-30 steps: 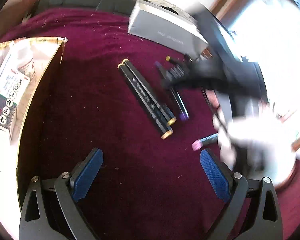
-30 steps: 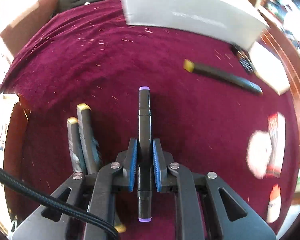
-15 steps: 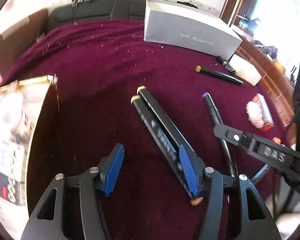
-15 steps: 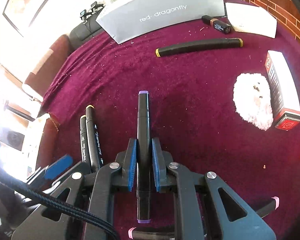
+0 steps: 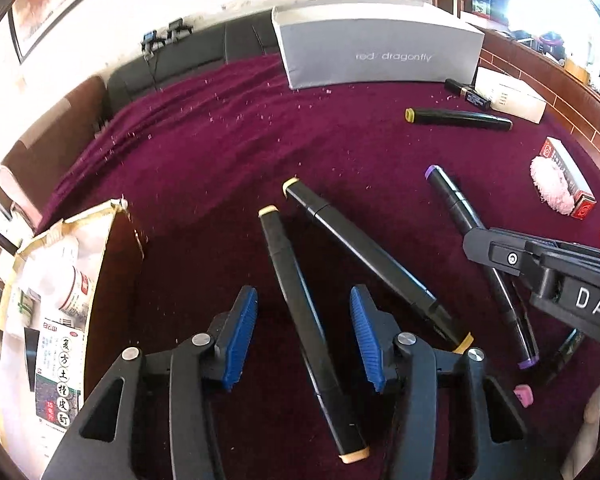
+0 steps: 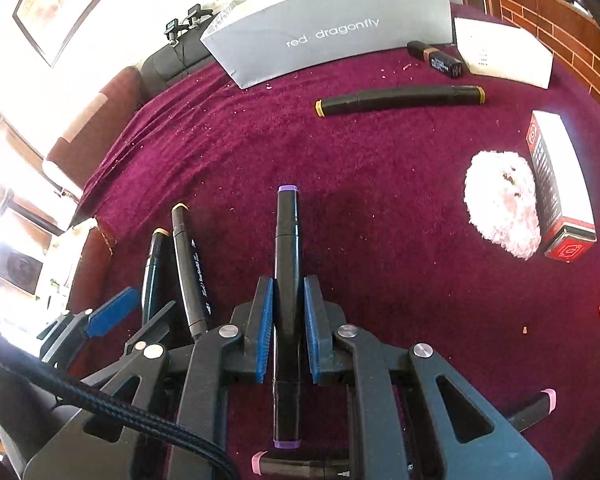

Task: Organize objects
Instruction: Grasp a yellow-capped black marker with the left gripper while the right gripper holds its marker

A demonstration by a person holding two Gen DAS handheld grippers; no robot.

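Black marker pens lie on a maroon cloth [image 5: 220, 152]. My left gripper [image 5: 304, 336] is open, its blue pads on either side of a tan-capped marker [image 5: 304, 308] without touching it. A second tan-capped marker [image 5: 364, 256] lies just right of it. My right gripper [image 6: 287, 328] is shut on a purple-capped marker [image 6: 287, 232], also seen in the left wrist view [image 5: 460, 208]. Another marker with yellow caps [image 6: 400, 98] lies farther back. Pink-capped markers [image 6: 300, 466] lie under the right gripper.
A grey shoe box [image 5: 376, 48] stands at the back. A white box [image 6: 500, 56], a lipstick [image 6: 436, 58], a pink fluffy pad [image 6: 500, 204] and a red-and-white carton [image 6: 556, 184] lie to the right. An open box of medicine packs [image 5: 56, 320] sits at the left.
My left gripper has dropped lower and shifted right, so the left tan-capped marker now lies between its pads. My right gripper still holds the purple-capped marker near the cloth.
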